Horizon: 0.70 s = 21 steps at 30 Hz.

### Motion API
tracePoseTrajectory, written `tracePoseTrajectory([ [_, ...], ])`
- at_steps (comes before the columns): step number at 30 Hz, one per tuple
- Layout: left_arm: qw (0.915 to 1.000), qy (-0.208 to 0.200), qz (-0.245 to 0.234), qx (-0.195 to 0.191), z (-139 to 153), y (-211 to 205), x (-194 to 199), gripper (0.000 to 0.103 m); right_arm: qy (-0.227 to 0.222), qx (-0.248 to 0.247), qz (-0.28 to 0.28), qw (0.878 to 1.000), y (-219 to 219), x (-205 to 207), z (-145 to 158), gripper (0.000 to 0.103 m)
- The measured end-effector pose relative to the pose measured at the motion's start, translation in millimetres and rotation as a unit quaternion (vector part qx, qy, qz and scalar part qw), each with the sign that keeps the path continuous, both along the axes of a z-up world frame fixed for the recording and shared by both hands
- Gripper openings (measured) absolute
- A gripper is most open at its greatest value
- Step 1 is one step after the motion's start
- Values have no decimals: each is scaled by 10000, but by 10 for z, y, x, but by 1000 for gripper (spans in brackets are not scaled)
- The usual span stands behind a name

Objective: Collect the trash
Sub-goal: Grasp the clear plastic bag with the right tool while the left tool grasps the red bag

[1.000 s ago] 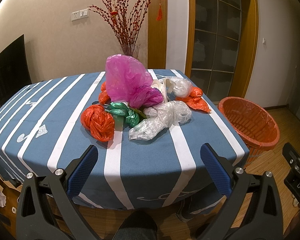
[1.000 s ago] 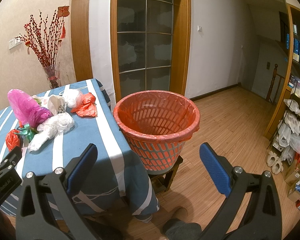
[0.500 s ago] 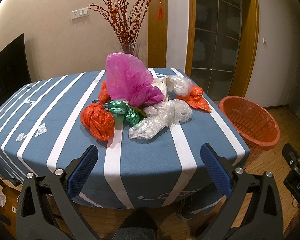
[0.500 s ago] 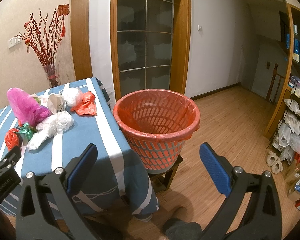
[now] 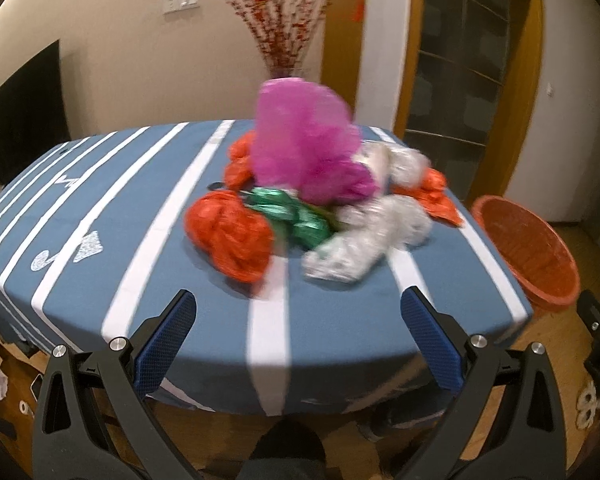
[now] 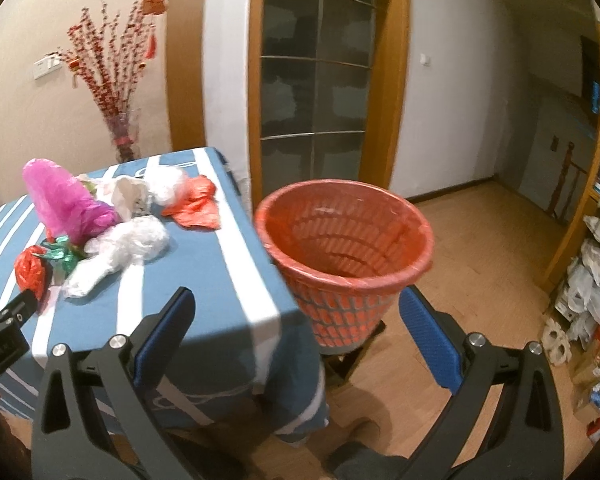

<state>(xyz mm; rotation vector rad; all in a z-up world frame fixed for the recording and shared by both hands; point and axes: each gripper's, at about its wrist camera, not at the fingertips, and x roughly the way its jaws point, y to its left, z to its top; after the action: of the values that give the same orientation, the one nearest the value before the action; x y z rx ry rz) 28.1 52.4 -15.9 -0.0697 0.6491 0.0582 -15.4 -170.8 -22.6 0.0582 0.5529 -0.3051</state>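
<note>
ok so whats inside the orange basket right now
The orange basket holds only a thin plastic liner; no trash shows on the inner walls in view. Its very bottom is hidden by the near rim.

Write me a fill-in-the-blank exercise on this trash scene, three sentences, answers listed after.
1. The crumpled plastic bags lie on a blue tablecloth with ____ stripes.
2. The tallest bag in the pile, the translucent one, is ____ in colour.
3. The orange lattice plastic wastebasket stands beside the table, and no trash shows ____ it; both the left gripper and the right gripper are open and hold nothing.

Missing words: white; pink; inside
</note>
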Motion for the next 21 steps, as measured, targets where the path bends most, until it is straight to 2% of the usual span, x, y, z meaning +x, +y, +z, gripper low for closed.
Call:
tracePoseTrajectory([
  [6, 9986, -82, 504, 100, 14, 434, 170, 101, -6, 266, 713, 9971, 298, 359, 40, 99],
  [12, 9978, -113, 656, 66, -13, 707, 338, 101, 286, 342, 1236, 9913, 669, 825, -25, 98],
  [18, 9977, -12, 672, -13, -98, 900, 511, 101, 782, 735, 1510, 9827, 897, 1306, -249, 75],
  [21, 9982, 24, 570, -185, -123, 976, 567, 101, 905, 925, 1621, 9783, 1009, 1473, -339, 71],
])
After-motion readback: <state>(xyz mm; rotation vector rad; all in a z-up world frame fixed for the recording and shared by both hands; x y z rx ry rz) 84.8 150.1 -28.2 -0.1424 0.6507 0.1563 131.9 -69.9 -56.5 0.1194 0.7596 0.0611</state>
